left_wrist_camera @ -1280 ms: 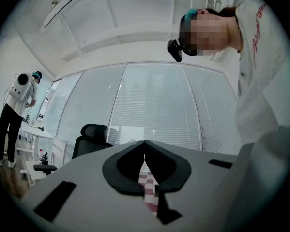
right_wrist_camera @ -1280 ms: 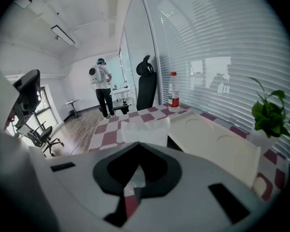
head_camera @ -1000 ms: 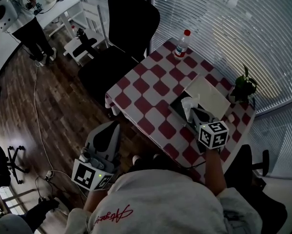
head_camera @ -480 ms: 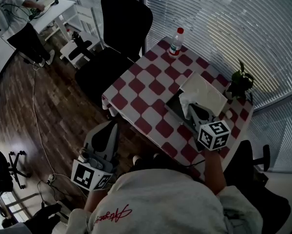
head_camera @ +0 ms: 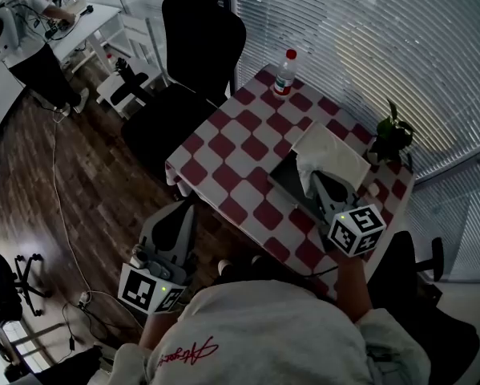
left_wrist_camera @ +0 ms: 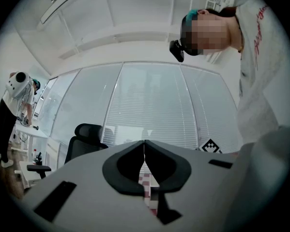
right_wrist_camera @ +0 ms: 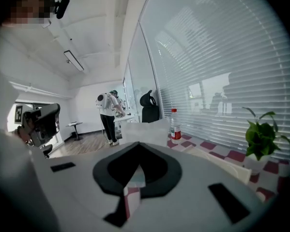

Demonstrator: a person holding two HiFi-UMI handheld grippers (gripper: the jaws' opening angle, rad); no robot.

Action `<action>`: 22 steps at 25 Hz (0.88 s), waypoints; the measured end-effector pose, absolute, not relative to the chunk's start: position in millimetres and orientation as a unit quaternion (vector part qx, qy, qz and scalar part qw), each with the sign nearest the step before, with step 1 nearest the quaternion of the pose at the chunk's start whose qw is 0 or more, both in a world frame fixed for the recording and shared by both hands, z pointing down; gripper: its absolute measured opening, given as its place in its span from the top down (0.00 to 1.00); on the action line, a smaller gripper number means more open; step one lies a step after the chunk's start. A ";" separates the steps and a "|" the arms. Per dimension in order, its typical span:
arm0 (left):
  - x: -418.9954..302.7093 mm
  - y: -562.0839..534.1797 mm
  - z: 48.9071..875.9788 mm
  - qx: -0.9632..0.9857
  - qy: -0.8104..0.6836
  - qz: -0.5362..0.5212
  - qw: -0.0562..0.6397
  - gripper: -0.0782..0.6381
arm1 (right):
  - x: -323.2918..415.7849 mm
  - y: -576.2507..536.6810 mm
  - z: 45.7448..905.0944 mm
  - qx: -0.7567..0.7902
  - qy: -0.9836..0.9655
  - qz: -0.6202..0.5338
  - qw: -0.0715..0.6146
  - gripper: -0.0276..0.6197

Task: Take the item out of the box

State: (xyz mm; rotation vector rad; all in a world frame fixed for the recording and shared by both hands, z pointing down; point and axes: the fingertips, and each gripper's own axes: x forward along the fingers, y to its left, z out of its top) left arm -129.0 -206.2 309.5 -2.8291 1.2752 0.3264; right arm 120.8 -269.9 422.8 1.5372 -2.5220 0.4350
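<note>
Lift-out step in hand. Clamps the white soft item (head_camera: pixel 306 165) between the fingers of the right gripper (head_camera: pixel 315 180), closed on an upper fold, with the item's top raised above the open box (head_camera: pixel 281 181). Cannot tell whether the lower end is already clear of the rim. Places the box by the near edge of the worktop (head_camera: pixel 223 147), toward the corner bearing the small plant (head_camera: pixel 388 139), with a pale flap, probably the lid (head_camera: pixel 336 151), lying open on its far side. Holds the left gripper (head_camera: pixel 175 215) off the worktop, beyond its near-left edge and over the floor, fingers pressed together on nothing. Bottle (head_camera: pixel 284 72) at the far corner, well apart from the work. Calls next, by judgement, for a steady draw upward until the trailing end clears the box wall, then a carry sideways to bare worktop beside the box. Needs a firm pinch throughout. Risks, otherwise, a slip of the soft material or a drag on the box, with no second gripper bracing it.
</note>
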 end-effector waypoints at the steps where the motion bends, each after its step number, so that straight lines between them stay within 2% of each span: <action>1: -128.2 -206.8 309.4 -0.907 0.408 0.105 0.011 0.87 | 120.4 -269.4 419.0 0.513 -0.844 0.140 0.074 0.94; 22: -129.7 -210.7 307.6 -0.906 0.411 0.103 0.011 0.87 | 111.2 -258.4 345.2 0.502 -0.864 0.040 0.006 0.94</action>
